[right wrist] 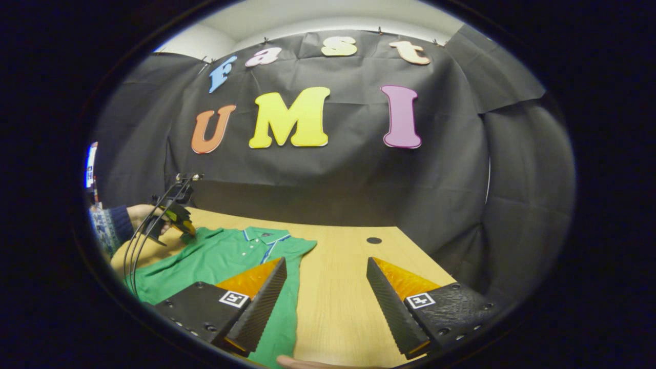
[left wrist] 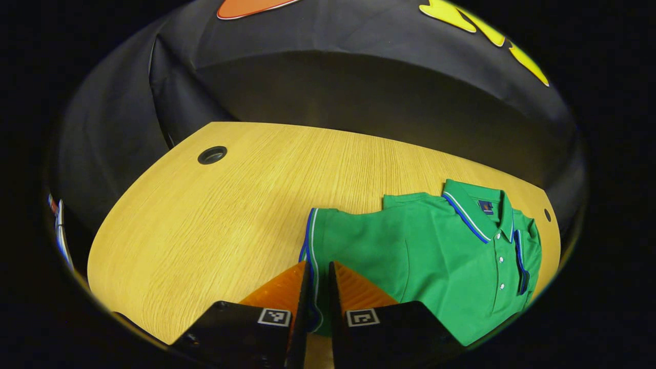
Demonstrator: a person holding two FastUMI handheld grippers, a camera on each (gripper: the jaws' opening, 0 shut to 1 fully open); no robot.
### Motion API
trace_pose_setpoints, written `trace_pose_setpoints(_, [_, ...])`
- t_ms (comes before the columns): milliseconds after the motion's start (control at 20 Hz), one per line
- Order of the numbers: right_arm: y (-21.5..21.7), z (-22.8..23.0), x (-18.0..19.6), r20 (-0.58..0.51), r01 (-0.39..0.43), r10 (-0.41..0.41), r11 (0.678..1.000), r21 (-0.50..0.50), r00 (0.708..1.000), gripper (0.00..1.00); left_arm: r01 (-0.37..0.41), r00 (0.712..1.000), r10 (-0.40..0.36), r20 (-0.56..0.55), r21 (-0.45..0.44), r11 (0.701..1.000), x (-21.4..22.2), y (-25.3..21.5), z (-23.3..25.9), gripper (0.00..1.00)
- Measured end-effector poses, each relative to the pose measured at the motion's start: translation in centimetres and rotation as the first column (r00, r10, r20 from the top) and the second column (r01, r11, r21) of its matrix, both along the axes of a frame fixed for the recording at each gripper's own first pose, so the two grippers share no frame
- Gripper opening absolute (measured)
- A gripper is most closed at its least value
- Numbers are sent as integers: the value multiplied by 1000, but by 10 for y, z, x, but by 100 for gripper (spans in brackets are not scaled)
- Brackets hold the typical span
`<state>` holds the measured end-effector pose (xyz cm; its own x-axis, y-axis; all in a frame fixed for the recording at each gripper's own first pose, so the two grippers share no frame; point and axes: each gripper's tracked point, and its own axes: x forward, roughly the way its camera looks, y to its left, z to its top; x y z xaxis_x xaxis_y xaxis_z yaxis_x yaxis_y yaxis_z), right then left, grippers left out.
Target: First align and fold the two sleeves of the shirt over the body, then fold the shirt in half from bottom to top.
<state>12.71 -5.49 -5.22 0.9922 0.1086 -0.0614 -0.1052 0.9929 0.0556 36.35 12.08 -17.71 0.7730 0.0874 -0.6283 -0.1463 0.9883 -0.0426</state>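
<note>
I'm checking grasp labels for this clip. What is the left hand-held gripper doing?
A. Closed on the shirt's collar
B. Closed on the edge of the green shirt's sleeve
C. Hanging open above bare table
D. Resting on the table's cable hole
B: in the left gripper view, the left hand-held gripper has its fingers nearly together, with the striped sleeve hem of the green shirt pinched between them.

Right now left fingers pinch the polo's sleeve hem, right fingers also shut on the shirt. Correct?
Half right. The right gripper is open, its fingers spread wide above the table, as the right gripper view shows. The left gripper does pinch the green polo shirt at its sleeve hem.
</note>
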Motion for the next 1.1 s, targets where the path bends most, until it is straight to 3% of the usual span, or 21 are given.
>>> trace_pose_setpoints(50, [0, -1, 0, -2, -1, 1, 1000, -2, 1000, 97, -3, 1000, 3, 3, -6, 1000, 1, 1, 0, 16])
trace_pose_setpoints(150, [1, 1, -1, -1, -3, 3, 1000, -2, 1000, 96, -9, 1000, 9, -1, -20, 1000, -1, -3, 1, 7])
trace_pose_setpoints(600, [-5, 5, -3, 11, 6, -6, 1000, 18, 1000, 94, 66, 997, -64, 43, -44, 997, -4, -63, 43, 6])
trace_pose_setpoints(850, [-7, 2, 1, 6, 4, -4, 1000, 22, 1000, 95, 145, 989, -142, 41, -74, 987, -3, -125, 47, 6])
trace_pose_setpoints(1050, [-10, -1, 4, 1, 2, -2, 1000, 29, 1000, 97, 155, 988, -155, 2, -46, 987, -5, -153, 39, 8])
trace_pose_setpoints(1100, [-10, -2, 5, 0, 4, -4, 1000, 30, 1000, 94, 172, 985, -173, -5, -56, 983, -8, -162, 39, 9])
